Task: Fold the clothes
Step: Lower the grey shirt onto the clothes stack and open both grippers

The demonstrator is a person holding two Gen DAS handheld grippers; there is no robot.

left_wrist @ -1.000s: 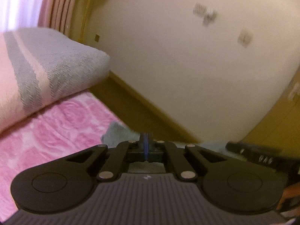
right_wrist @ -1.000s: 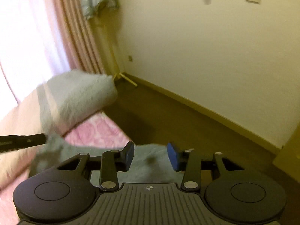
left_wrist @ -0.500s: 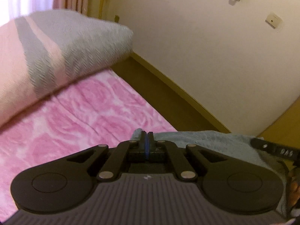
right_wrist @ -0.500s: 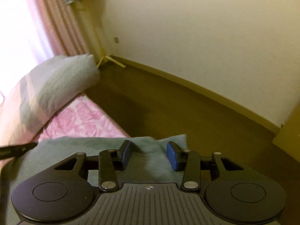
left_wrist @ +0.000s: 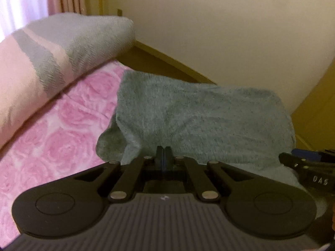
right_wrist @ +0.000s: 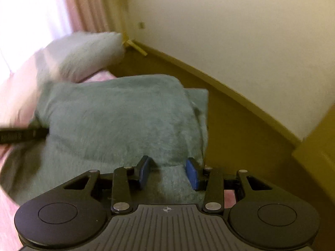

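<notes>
A fuzzy grey-green garment (left_wrist: 199, 123) lies folded over on the pink rose-patterned bed cover (left_wrist: 52, 142); it also shows in the right wrist view (right_wrist: 117, 121). My left gripper (left_wrist: 163, 154) is shut, its tips at the garment's near edge; whether cloth is pinched I cannot tell. My right gripper (right_wrist: 167, 171) is open, its blue pads (right_wrist: 193, 174) just above the garment's near right edge. The right gripper also shows at the right edge of the left wrist view (left_wrist: 309, 167), and the left gripper at the left edge of the right wrist view (right_wrist: 21, 135).
A grey and pink striped folded blanket (left_wrist: 52, 58) lies at the far left of the bed. The bed's right edge drops to a brown floor (right_wrist: 240, 129) beside a cream wall (left_wrist: 219, 25). Pink curtains (right_wrist: 83, 6) hang at the back left.
Both grippers have tilted down and moved forward over the bed. The garment, earlier only at the bottom of the views, now lies spread in front of both.
</notes>
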